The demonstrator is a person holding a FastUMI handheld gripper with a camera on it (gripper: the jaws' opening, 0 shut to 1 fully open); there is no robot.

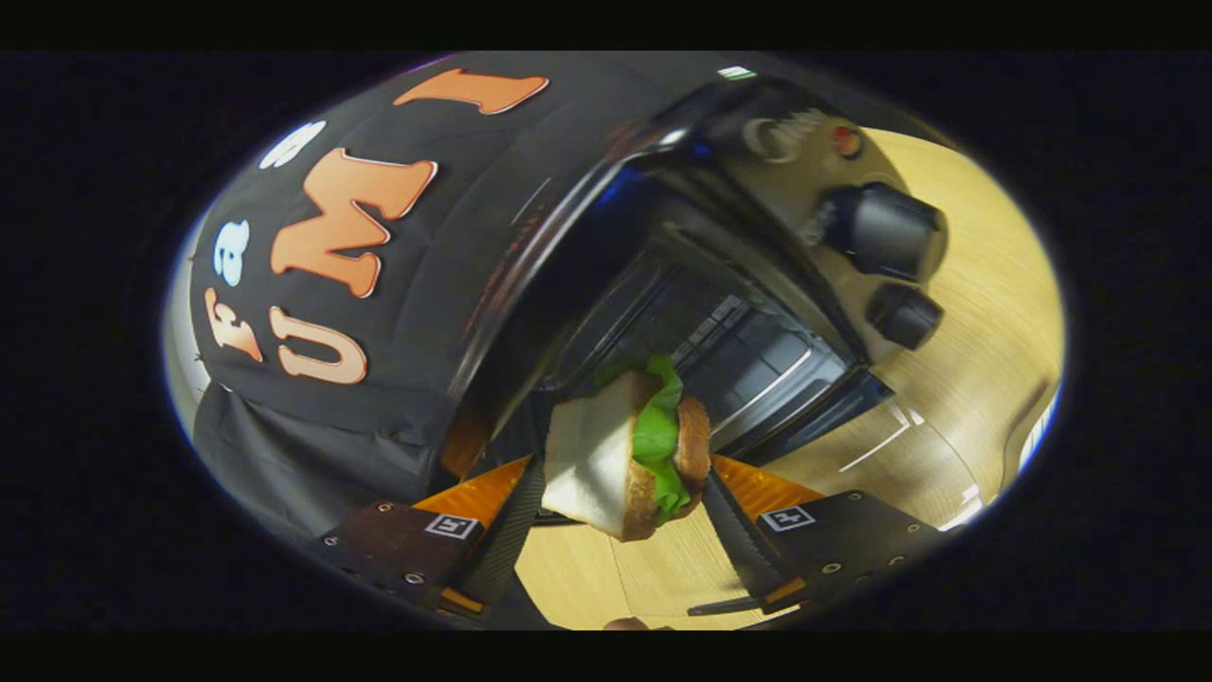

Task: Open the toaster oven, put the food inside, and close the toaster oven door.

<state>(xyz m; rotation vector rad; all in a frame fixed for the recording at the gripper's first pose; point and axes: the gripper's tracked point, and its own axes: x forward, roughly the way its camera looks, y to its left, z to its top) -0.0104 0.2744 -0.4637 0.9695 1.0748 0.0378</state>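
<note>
I see the black toaster oven with a glossy curved body (587,218) standing on the pale wooden counter (985,313), and the whole view is strongly tilted. Its door (833,403) is open, folded down toward the counter, and I can look into the dark cavity (720,332). Inside I see a wire rack (757,355) with thin metal bars; I cannot tell if anything lies on it. On the grey control panel beside the cavity there are two round black knobs (890,227), one larger than the other, and a small red light (846,140) above them.

My hand-held gripper (625,474) is closed on the sandwich of brown-crusted bread with green lettuce (630,455). Both fingers press on it: one black ribbed finger (507,530) is on the white cut face of the bread, and the other is on the far crust side. The fingers are about as far apart as the sandwich is thick. The sandwich is held on its edge, in the air above the counter, just in front of the open mouth of the oven and not yet inside it.

The lettuce looks smooth and bright, the bread face is flat and pale, and the crust is rough and brown. The gripper body has orange parts (478,493) and black plates with small screws.
</note>
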